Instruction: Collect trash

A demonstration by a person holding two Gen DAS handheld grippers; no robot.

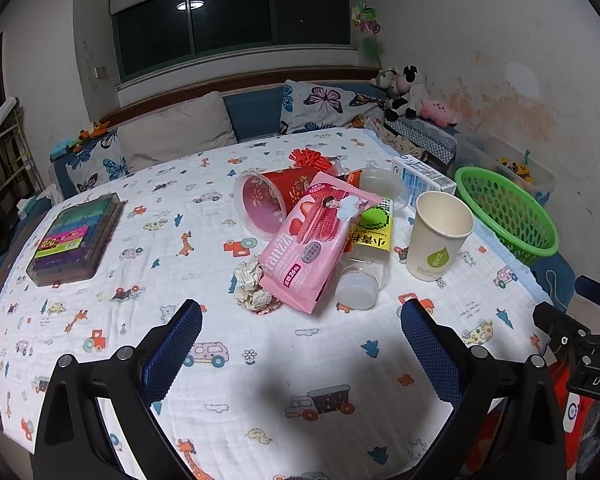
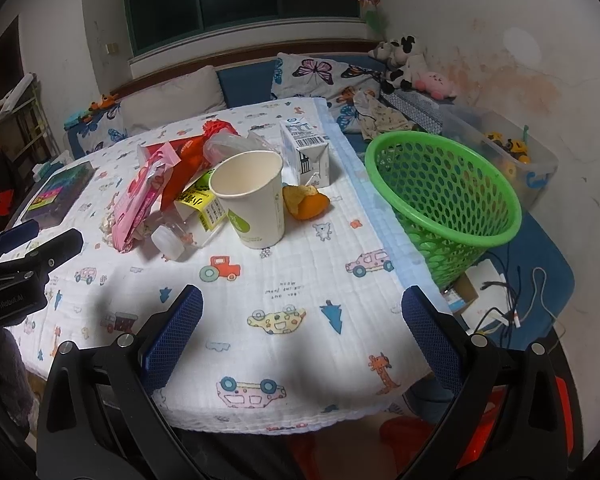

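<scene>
Both the left gripper [image 1: 300, 356] and the right gripper [image 2: 302, 354] hover released above the near edge of the cloth-covered table [image 2: 300, 300], jaws spread wide and holding nothing. The trash sits heaped mid-table toward the far edge: a pink Franzzi wafer packet [image 1: 314, 236] leaning on a tipped red tub [image 1: 266, 204] and a lying clear bottle [image 1: 366, 264], a crumpled tissue [image 1: 250, 284] beside it, an upright paper cup [image 1: 438, 234], a milk carton [image 2: 306, 152] and orange peel [image 2: 306, 202]. The green basket [image 2: 446, 200] stands just off the table's right edge.
</scene>
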